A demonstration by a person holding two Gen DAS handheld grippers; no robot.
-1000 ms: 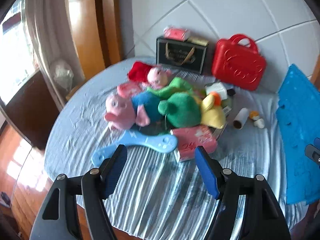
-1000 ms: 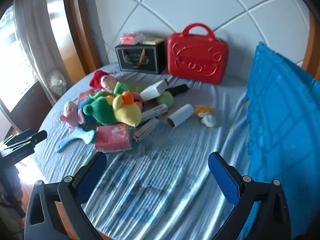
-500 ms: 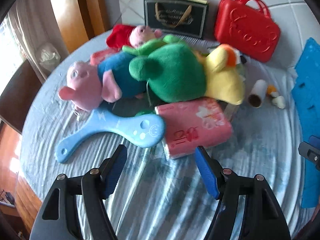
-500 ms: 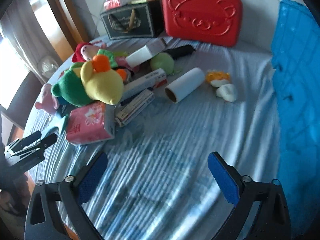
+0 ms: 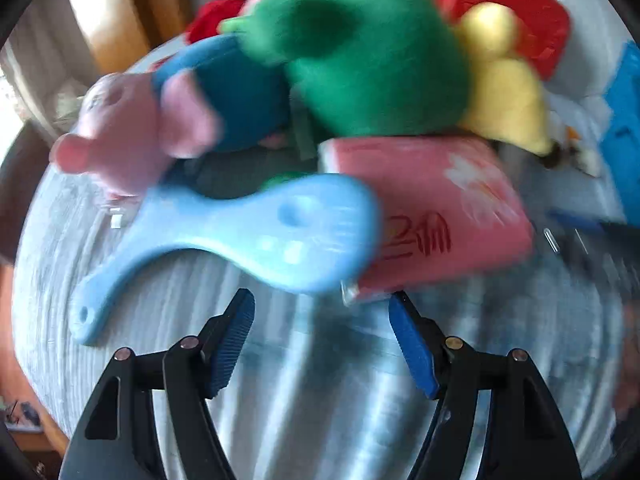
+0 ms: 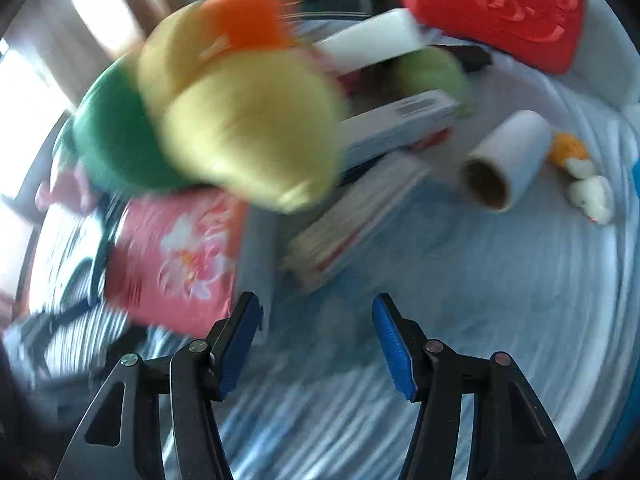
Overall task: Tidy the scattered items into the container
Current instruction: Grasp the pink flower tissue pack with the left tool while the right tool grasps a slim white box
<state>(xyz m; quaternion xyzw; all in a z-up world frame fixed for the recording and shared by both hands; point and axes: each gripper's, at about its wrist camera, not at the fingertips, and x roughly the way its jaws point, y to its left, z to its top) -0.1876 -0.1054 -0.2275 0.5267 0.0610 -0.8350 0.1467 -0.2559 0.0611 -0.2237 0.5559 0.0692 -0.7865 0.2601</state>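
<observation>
Both grippers have dropped closer to the pile than a second ago. The left gripper stands apart, empty, just short of the blue paddle and pink tissue pack. The right gripper, wider before, is closing on nothing beside that pack, near the yellow plush.

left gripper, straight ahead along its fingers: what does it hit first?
Likely the light blue paddle, just beyond the open left gripper, with the pink tissue pack at its right finger. Motion blur leaves depth unclear.

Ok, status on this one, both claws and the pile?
Left claw open, empty, near blue paddle. Right claw closing, nothing between. Pink tissue pack pinned under plush toys.
</observation>
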